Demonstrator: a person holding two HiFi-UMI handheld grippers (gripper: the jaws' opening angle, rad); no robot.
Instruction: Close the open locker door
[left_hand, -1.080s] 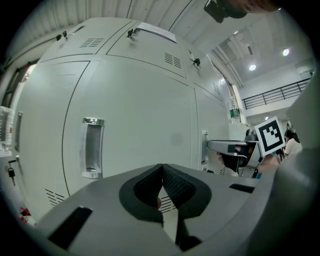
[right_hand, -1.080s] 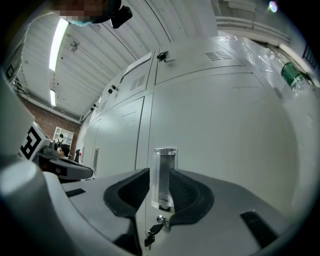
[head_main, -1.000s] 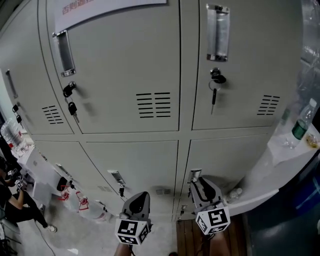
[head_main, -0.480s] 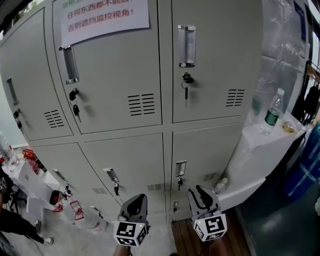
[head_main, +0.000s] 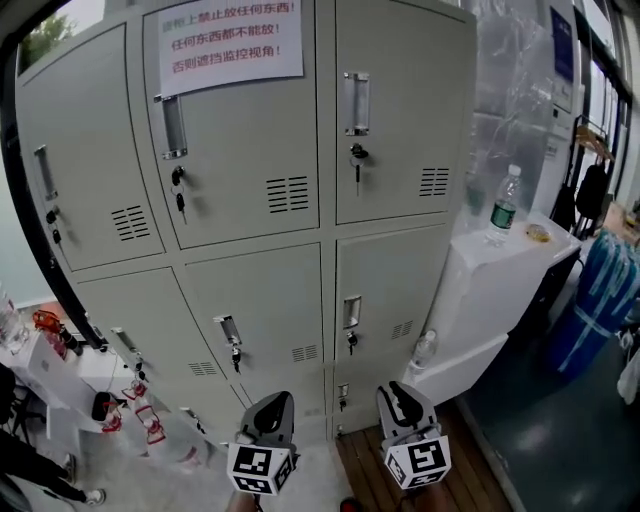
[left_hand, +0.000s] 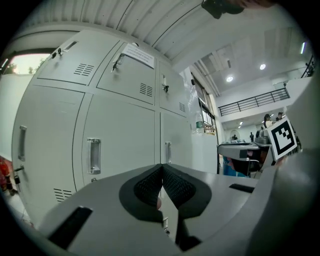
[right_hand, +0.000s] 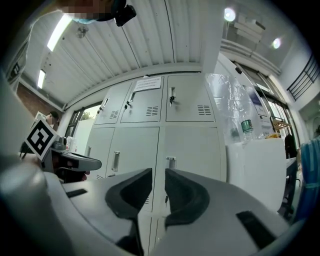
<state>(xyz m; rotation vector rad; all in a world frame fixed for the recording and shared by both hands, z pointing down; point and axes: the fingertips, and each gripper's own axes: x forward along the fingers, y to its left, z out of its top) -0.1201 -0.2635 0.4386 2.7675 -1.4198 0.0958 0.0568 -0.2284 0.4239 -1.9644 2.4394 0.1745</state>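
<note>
A bank of grey lockers (head_main: 300, 200) fills the head view, and every door I can see lies flush with its frame. Keys hang from the two upper doors (head_main: 356, 160). Both grippers are held low, well short of the lockers. The left gripper (head_main: 270, 405) is shut, its pads (left_hand: 150, 182) meeting with nothing between them. The right gripper (head_main: 398, 392) shows a narrow gap (right_hand: 158, 172); its jaws are closing on empty air. In the right gripper view the lower locker doors (right_hand: 185, 145) stand ahead.
A white cabinet (head_main: 500, 280) stands against the lockers' right side with a water bottle (head_main: 503, 205) on top and another bottle (head_main: 424, 350) on its lower step. A printed notice (head_main: 232, 40) is stuck high up. Red-trimmed clutter (head_main: 60, 340) and a person sit at the lower left.
The head view has drawn back and tilted up, so the lockers look farther off and the whole notice shows. Both grippers stay at the bottom edge.
</note>
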